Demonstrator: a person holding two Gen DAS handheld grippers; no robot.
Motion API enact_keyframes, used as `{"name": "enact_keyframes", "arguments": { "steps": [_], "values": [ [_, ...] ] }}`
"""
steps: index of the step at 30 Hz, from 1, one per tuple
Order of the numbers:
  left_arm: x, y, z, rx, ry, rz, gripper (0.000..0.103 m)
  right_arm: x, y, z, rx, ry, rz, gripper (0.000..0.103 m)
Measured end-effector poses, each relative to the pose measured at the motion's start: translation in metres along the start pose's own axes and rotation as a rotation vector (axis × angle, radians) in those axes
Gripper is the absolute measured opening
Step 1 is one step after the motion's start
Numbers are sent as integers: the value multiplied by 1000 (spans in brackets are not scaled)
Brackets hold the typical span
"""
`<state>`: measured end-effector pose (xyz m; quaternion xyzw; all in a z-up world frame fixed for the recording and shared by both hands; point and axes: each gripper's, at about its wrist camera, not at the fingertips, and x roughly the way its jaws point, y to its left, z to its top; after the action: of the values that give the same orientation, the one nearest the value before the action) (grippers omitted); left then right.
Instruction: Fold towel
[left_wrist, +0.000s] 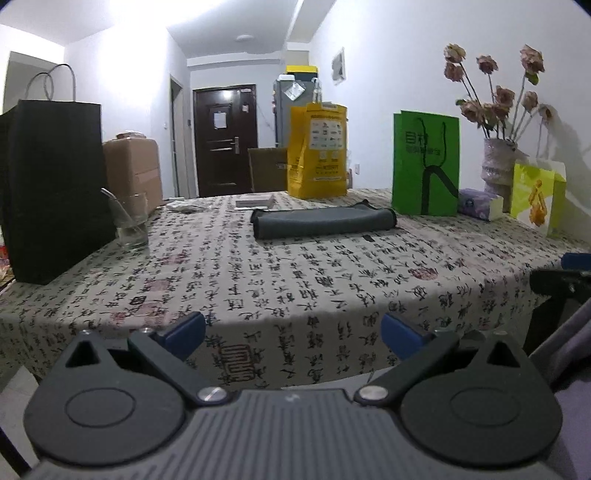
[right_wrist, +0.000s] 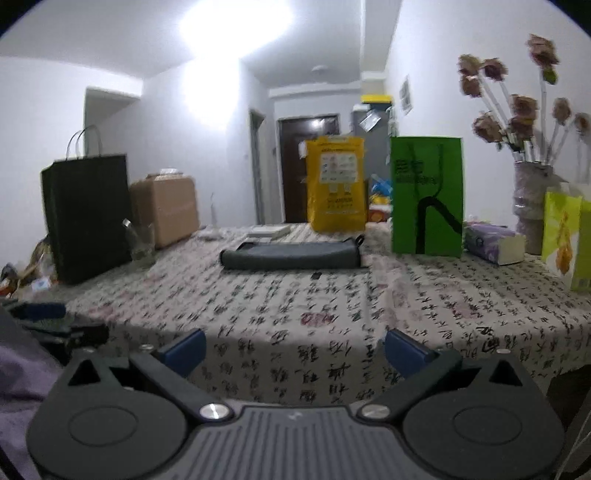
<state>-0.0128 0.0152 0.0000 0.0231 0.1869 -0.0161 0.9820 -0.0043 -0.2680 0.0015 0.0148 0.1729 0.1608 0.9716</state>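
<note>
A dark grey towel (left_wrist: 323, 220) lies folded in a flat long bundle on the calligraphy-print tablecloth (left_wrist: 280, 280), toward the far middle of the table. It also shows in the right wrist view (right_wrist: 291, 255). My left gripper (left_wrist: 293, 334) is open and empty, held off the table's near edge, well short of the towel. My right gripper (right_wrist: 295, 350) is open and empty, also at the near edge. Each gripper shows at the edge of the other's view, the right one (left_wrist: 565, 273) and the left one (right_wrist: 48, 314).
A black paper bag (left_wrist: 55, 188) and a glass (left_wrist: 130, 221) stand at the left. A yellow bag (left_wrist: 318, 149), a green bag (left_wrist: 425, 162), a tissue pack (left_wrist: 480, 203), a flower vase (left_wrist: 498, 162) and a lime bag (left_wrist: 537, 197) line the back and right.
</note>
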Motion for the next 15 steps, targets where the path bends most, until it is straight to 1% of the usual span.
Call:
{"name": "enact_keyframes", "arguments": {
  "steps": [4,8,15],
  "values": [
    [-4,-1,4,-4,-19,6,103,-4,1,2,0,6,3,103],
    [-4,-2,6,-10,-30,-10,103,-3,1,2,7,-4,27,103],
    [-4,-1,7,-17,-35,-10,103,-1,3,4,4,-11,42,103]
  ]
}}
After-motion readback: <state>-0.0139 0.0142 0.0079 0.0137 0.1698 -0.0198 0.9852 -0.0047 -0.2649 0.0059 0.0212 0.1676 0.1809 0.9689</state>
